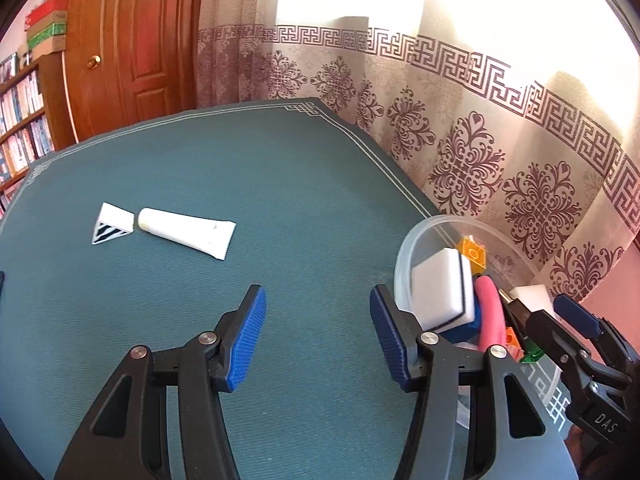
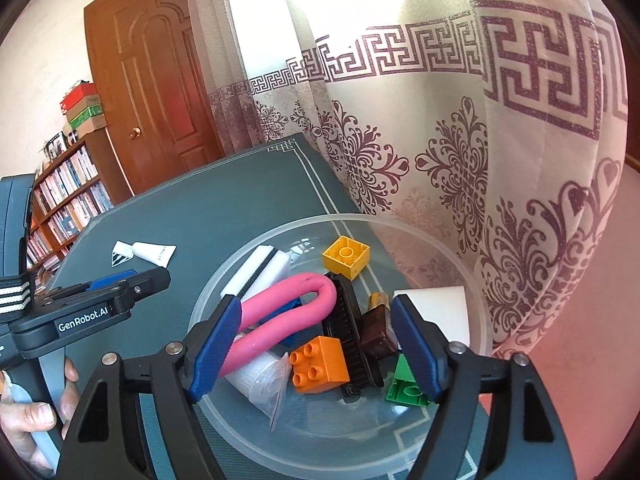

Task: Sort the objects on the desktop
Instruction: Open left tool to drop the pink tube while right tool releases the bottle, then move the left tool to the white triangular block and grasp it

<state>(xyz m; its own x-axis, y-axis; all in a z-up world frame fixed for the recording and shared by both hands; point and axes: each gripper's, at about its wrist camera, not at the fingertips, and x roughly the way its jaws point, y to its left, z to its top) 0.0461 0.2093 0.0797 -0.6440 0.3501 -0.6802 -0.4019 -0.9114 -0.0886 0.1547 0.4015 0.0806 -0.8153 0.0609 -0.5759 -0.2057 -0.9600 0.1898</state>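
Observation:
My left gripper [image 1: 316,300] stands open over bare green mat, with nothing between its fingers. Farther off on the mat lie a white tube [image 1: 188,234] and a small white wedge with black stripes [image 1: 112,230], touching end to end. My right gripper [image 2: 316,308] hangs open over a clear plastic bowl [image 2: 320,220]. The bowl holds a pink foam loop [image 2: 288,300], a black brush [image 2: 352,340], yellow [image 2: 346,256], orange [image 2: 320,364] and green [image 2: 404,384] bricks, a white sponge [image 2: 264,268] and a bagged white roll [image 2: 264,380]. The pads touch none of them.
The bowl [image 1: 404,256] sits at the table's right corner, close against a patterned curtain [image 1: 500,140]. A person's hand [image 2: 36,420] holds the left gripper's handle, just left of the bowl. A wooden door [image 1: 132,40] and bookshelves [image 1: 24,120] stand beyond the table.

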